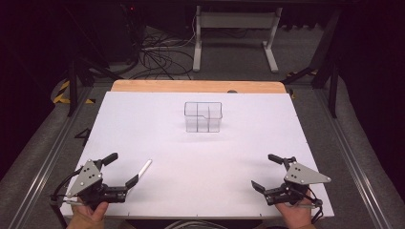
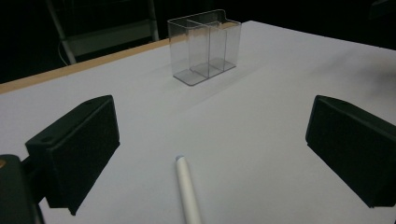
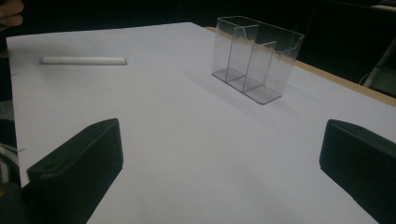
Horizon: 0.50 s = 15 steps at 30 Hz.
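Both hands sit at the near edge of the table (image 1: pixel 200 157) in the high view, each carrying a hand-held gripper with its jaws spread wide and nothing between them. Beside the left hand-held gripper (image 1: pixel 122 169), just past its far jaw tip, lies a white pen (image 1: pixel 144 167), angled toward the far right. Well apart from it, near the far middle of the table, stands a clear divided holder (image 1: pixel 203 116), upright. At the near right, the right hand-held gripper (image 1: pixel 267 171) rests idle.

From the left gripper view, the pen (image 2: pixel 187 191) lies flat between the two open jaws, pointing lengthwise away toward the holder (image 2: pixel 205 45). The likely step is to pick it up, and it would go best with the wrist rolled so the pads close across the barrel rather than along it, taking it near the middle so it does not tip.

Seen from the right gripper view, the pen (image 3: pixel 83 60) lies at the far left and the holder (image 3: pixel 256 57) ahead, its three compartments empty. Carrying the pen upright above one compartment before letting go should keep the light holder from toppling.
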Motion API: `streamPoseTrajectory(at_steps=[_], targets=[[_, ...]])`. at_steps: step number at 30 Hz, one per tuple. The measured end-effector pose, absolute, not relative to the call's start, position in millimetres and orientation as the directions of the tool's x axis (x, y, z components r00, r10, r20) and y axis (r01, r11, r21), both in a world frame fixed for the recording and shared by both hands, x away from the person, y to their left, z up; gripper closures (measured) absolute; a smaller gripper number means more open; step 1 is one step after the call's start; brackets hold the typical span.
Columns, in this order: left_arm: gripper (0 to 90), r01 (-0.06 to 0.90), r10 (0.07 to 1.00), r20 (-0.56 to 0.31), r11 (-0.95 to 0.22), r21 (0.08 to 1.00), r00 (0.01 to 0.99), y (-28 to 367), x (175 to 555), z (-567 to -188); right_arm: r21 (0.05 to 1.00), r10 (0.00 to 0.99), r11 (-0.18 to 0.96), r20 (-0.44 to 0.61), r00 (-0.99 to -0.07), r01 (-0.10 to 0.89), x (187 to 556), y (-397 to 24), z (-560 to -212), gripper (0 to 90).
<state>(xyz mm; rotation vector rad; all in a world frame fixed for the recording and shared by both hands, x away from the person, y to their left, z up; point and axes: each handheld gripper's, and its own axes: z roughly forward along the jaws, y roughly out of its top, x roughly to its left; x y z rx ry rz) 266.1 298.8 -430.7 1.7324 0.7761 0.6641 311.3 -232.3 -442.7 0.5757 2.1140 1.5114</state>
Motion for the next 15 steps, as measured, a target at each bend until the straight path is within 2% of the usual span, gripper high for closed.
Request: streamPoseTrajectory(at_steps=[10,15], targets=[[4.0,0.160,0.772,0.103,-0.257,0.953,0.628,297.4,264.4,-430.1,0.948,0.578,0.313,-0.137,-0.805,0.064,310.1,-229.7,-441.6,1.3],[4.0,0.160,0.772,0.099,-0.253,0.954,0.628,297.6,264.8,-429.9,0.948,0.579,0.312,-0.132,-0.804,0.069,310.4,-230.4,-441.8,1.5]])
